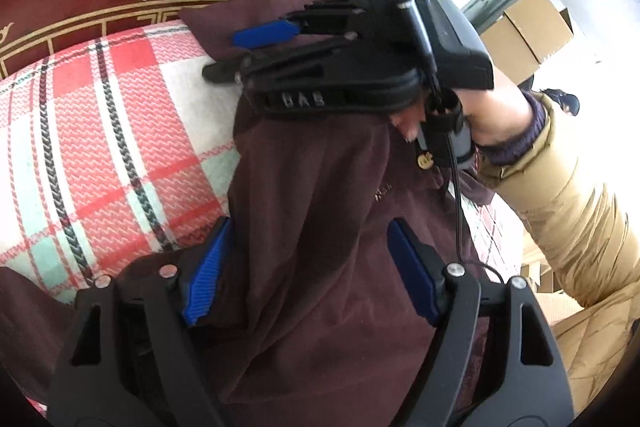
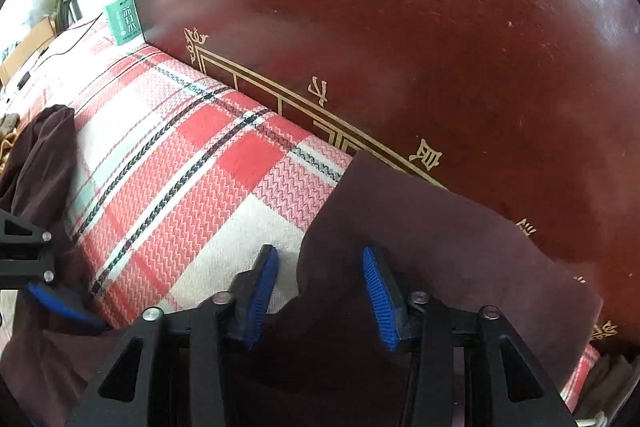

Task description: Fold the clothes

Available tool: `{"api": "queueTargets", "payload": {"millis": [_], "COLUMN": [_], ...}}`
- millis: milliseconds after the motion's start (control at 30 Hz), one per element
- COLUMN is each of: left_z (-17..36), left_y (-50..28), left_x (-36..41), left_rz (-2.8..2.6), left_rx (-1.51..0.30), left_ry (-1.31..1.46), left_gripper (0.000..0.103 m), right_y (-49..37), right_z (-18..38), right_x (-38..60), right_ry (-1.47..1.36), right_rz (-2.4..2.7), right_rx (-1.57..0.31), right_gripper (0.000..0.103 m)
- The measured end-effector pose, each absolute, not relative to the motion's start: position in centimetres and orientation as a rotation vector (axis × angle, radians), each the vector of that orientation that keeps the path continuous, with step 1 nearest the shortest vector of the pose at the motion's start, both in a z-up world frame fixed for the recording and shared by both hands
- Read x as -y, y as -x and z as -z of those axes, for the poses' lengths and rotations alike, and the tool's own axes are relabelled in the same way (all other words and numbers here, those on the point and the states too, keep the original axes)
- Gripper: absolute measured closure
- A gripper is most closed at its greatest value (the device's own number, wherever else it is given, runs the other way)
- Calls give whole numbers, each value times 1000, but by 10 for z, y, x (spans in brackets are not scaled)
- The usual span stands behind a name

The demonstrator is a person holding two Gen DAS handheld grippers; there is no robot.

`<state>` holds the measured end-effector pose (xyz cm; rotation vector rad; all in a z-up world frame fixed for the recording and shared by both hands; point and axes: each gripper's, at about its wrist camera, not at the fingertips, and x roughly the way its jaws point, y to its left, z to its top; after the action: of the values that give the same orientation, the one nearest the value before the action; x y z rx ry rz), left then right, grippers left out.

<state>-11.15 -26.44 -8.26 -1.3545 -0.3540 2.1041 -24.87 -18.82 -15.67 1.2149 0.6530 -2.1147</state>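
Note:
A dark maroon garment (image 1: 312,195) lies on a red, white and teal plaid blanket (image 1: 100,131). My left gripper (image 1: 308,271) is open, its blue pads on either side of a raised ridge of the maroon cloth. My right gripper (image 1: 240,55) shows in the left wrist view, open over the garment's far edge. In the right wrist view my right gripper (image 2: 320,291) is open, with the maroon garment (image 2: 420,247) between and under its blue pads. My left gripper's fingertip (image 2: 60,303) shows at the left edge, over another part of the cloth (image 2: 40,155).
A dark red wooden headboard (image 2: 400,27) with gold characters stands right behind the blanket (image 2: 180,163). A green and white box (image 2: 124,21) sits at its left end. Cardboard boxes (image 1: 532,27) stand to the right. The person's tan sleeve (image 1: 572,219) reaches in.

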Motion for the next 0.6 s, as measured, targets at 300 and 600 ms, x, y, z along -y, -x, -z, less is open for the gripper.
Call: {"api": "queueTargets", "payload": {"millis": [300, 600], "left_z": [80, 73], "left_y": [106, 99], "left_x": [287, 313], "left_rz": [-2130, -2221], "left_rx": [449, 587], "left_ry": [1288, 1265], "left_gripper": [24, 24], "right_y": [266, 277], "right_z": [121, 122], "right_x": [169, 205], "right_ry": [-1186, -1113], "right_rz": [2063, 2060], "right_rx": [-167, -42], "right_gripper": [99, 99]}}
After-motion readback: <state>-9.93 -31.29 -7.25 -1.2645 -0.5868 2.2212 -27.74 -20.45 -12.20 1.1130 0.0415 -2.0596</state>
